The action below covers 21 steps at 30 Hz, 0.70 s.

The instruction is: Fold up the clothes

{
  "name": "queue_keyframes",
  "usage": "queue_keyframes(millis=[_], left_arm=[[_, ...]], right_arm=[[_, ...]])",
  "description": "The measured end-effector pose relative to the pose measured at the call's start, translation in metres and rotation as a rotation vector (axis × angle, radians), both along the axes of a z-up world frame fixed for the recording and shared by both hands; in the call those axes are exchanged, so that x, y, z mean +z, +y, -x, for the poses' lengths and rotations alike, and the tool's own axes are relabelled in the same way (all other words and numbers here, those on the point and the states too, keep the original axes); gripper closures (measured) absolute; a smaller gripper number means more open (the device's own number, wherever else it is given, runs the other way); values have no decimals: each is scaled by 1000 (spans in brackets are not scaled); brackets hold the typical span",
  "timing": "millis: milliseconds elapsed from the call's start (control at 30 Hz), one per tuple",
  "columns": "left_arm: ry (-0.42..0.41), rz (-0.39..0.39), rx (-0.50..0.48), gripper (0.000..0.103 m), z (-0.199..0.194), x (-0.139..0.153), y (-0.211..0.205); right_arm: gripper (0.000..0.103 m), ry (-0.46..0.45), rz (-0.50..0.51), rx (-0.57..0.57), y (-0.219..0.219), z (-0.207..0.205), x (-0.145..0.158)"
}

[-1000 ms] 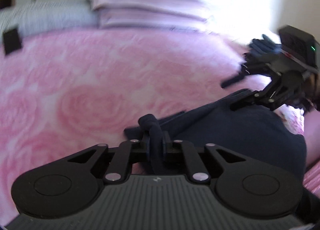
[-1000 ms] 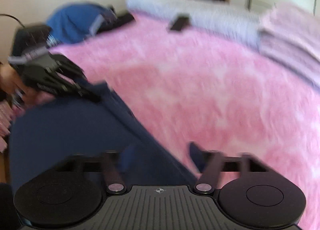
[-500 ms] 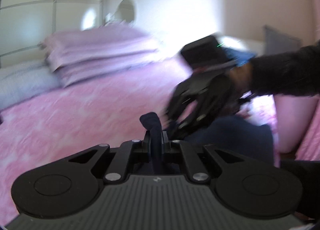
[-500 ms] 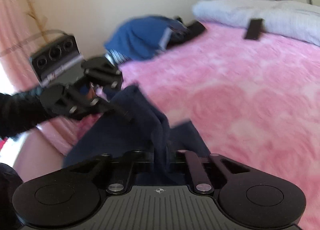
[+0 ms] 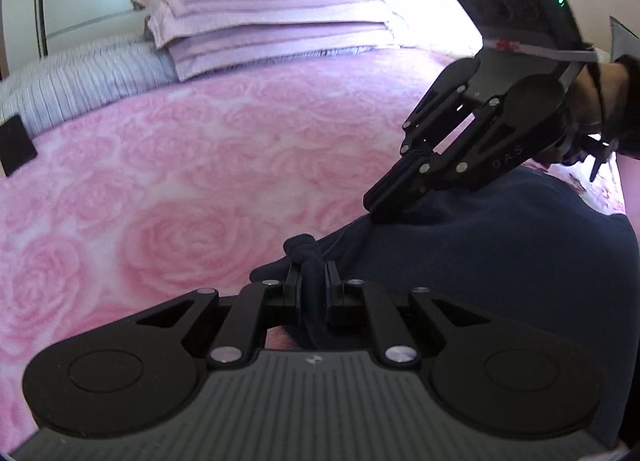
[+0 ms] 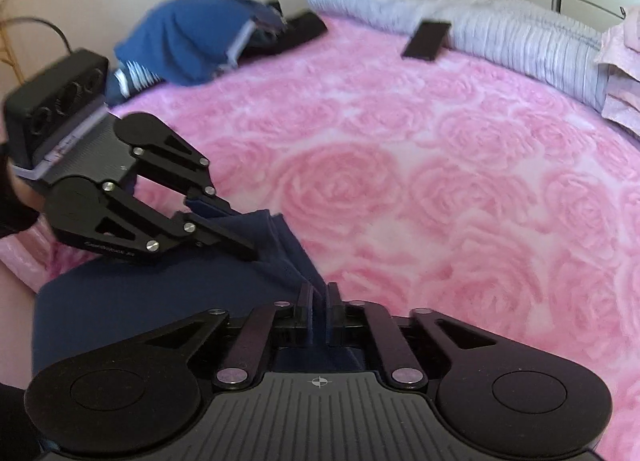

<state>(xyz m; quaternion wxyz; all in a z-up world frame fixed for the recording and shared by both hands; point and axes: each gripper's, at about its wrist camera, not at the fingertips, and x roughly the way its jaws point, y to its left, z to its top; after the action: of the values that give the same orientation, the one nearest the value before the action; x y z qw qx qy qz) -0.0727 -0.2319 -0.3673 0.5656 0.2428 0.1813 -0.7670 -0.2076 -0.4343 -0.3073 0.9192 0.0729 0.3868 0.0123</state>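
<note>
A dark navy garment lies over the near edge of the bed with the pink rose blanket. My left gripper is shut on a bunched edge of the garment. It also shows in the right wrist view, pinching the cloth. My right gripper is shut on a folded edge of the same navy garment. In the left wrist view the right gripper presses its closed tips on the cloth, close beside the left one.
Folded lilac towels and a grey striped pillow lie at the far side. A heap of blue clothes sits in the far left corner. A black flat object lies by the pillow.
Both grippers, raised half a second ago, have come down near the bed, holding the garment's edge close together. The right gripper was open a second ago and is now shut on the cloth.
</note>
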Motion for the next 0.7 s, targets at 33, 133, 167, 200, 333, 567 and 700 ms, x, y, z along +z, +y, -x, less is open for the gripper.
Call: queue_keyframes(millis=[33, 133, 167, 200, 333, 567, 700], left_arm=[[-5, 21, -5, 96, 0, 2, 4], [14, 133, -42, 97, -4, 12, 23], [27, 179, -59, 97, -5, 17, 30], [41, 218, -78, 97, -6, 21, 35], [78, 349, -152, 97, -7, 37, 52], [20, 201, -74, 95, -3, 25, 19], [-52, 6, 19, 90, 4, -1, -12]], right_arm=[[47, -33, -11, -1, -1, 5, 1], [22, -125, -92, 28, -5, 13, 5], [21, -154, -128, 43, -7, 14, 7], [22, -167, -164, 61, -9, 13, 7], [22, -192, -316, 127, -19, 3, 1], [96, -120, -261, 51, -12, 10, 16], [96, 46, -77, 20, 1, -23, 6]])
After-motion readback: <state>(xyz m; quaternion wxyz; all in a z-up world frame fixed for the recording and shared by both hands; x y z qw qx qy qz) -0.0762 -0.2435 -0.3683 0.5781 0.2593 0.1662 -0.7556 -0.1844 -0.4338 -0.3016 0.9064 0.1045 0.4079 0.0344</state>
